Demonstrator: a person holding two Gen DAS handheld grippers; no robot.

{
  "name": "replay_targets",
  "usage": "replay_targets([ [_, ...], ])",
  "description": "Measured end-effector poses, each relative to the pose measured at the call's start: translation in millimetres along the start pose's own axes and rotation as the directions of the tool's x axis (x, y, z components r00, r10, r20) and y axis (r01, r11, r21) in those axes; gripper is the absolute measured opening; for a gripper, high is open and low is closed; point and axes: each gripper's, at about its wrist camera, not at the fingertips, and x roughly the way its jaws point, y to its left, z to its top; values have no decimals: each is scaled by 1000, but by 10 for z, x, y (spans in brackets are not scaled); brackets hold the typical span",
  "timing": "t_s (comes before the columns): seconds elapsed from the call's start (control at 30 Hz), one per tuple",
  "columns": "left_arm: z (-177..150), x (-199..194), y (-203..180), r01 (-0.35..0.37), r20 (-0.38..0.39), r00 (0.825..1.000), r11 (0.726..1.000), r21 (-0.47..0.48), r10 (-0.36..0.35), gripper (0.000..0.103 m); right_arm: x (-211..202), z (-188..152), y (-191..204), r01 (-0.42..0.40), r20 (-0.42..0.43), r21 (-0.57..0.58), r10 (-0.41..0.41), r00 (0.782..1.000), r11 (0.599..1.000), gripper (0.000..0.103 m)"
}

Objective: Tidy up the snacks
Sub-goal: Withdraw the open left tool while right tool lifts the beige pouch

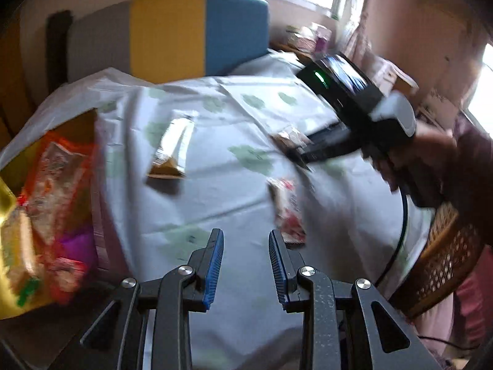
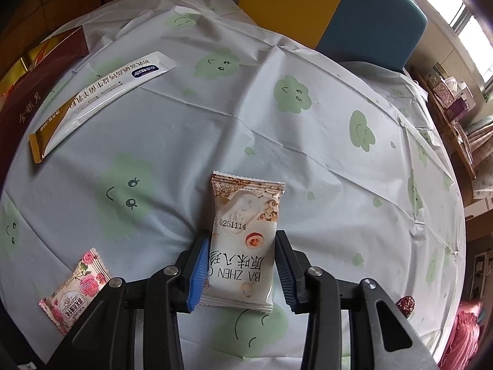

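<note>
1. Blurred in the left wrist view: open box of snacks (image 1: 46, 191) at far left, contents hard to read.
2. Left gripper (image 1: 246, 265) part open, empty, above the worktop (image 1: 215, 203).
3. Right gripper (image 2: 240, 271) straddling white snack packet (image 2: 243, 234); left pad touching, right pad just clear, so not yet clamped.
4. Rose packet (image 2: 77, 289) half hidden behind the gripper arm; long sachet (image 2: 101, 98) well apart.

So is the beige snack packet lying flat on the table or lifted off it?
Lying flat. The beige snack packet rests on the tablecloth, between the right gripper pads; whether they press it, cannot tell.
</note>
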Motion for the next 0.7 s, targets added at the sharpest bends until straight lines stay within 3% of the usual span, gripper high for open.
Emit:
replay_targets([
  [0.17,-219,171,-56,-28,-29,999,999,45,29,31,4,1,-4,2,3,0,-2,1000,1000,40],
  [0.27,-278,195,-9,-48,-1,999,998,41,48,33,-3,1,6,7,7,3,-7,1000,1000,39],
  [0.4,-342,140,81,-21,31,999,1000,12,20,34,-33,10,-10,-5,6,28,5,1000,1000,38],
  [0.57,-416,128,88,0,64,998,1000,6,-1,35,-322,153,50,-112,56,38,110,992,993,38],
  [0.7,-463,97,95,15,84,996,1000,1,-15,36,-746,409,382,-262,125,-58,267,956,963,38],
])
